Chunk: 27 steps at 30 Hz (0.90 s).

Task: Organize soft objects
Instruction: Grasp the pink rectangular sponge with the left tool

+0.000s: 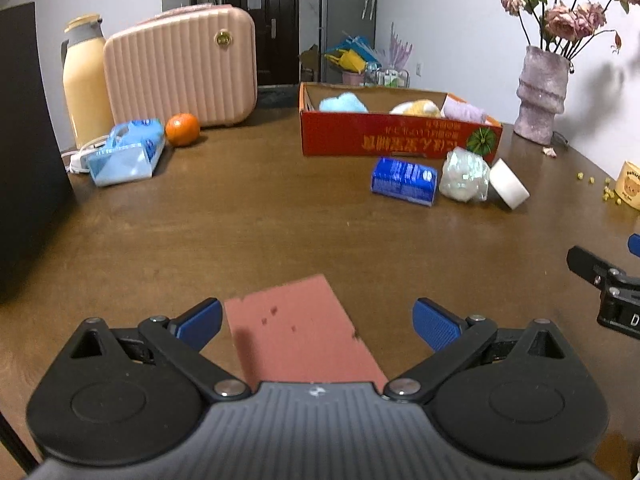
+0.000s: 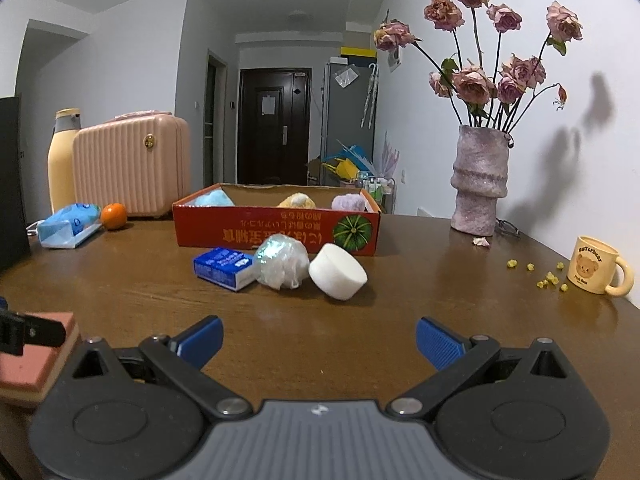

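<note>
My left gripper [image 1: 318, 322] is open, its blue fingers on either side of a flat pink sponge [image 1: 298, 330] lying on the brown table; the left finger is close to the sponge's edge. The sponge also shows in the right wrist view [image 2: 36, 354]. My right gripper [image 2: 318, 342] is open and empty over bare table. Ahead stands a red cardboard box [image 2: 276, 232] holding a blue [image 2: 214, 199], a yellow [image 2: 297, 201] and a lilac soft item [image 2: 348, 202]. In front of it lie a blue tissue pack [image 2: 224, 268], a bagged white puff [image 2: 280, 262] and a white foam cylinder [image 2: 338, 276].
A pink suitcase [image 1: 180, 66], a yellow flask [image 1: 84, 80], an orange [image 1: 182, 129] and a blue wipes pack [image 1: 126, 152] stand at the back left. A dark panel [image 1: 24, 140] is at the left. A vase of roses [image 2: 480, 184] and a cream mug [image 2: 596, 266] stand on the right.
</note>
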Each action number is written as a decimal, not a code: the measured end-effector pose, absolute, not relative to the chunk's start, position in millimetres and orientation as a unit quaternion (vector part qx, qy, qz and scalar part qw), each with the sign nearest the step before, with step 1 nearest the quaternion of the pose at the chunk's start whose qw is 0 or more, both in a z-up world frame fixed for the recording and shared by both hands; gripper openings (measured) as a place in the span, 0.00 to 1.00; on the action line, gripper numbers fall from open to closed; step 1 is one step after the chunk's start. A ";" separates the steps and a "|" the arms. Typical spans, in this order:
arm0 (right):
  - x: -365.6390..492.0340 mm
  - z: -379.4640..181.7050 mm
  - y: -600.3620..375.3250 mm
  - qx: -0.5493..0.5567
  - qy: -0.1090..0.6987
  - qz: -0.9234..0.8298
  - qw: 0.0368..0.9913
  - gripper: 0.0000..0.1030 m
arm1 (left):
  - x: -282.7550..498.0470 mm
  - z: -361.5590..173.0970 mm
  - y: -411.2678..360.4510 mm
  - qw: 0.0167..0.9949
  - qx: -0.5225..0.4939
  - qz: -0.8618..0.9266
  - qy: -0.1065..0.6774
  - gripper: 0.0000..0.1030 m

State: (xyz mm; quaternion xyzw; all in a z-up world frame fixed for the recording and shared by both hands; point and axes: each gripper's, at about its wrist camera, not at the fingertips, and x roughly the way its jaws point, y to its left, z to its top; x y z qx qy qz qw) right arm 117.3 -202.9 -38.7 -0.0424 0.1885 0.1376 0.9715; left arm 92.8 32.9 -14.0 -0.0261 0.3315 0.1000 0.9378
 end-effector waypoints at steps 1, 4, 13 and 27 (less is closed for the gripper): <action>116.4 -39.6 -203.8 -0.043 0.190 0.137 0.971 1.00 | 91.1 -16.3 32.3 0.937 -0.027 0.100 0.334 1.00; 115.3 -42.0 -205.2 -0.044 0.193 0.137 0.971 1.00 | 86.5 -22.2 30.0 0.934 -0.030 0.103 0.341 1.00; 115.4 -43.4 -203.8 -0.048 0.196 0.137 0.970 1.00 | 85.0 -43.0 28.9 0.923 -0.035 0.116 0.366 1.00; 118.3 -46.2 -201.7 -0.051 0.203 0.134 0.969 1.00 | 87.9 -56.8 37.0 0.921 -0.049 0.126 0.365 0.82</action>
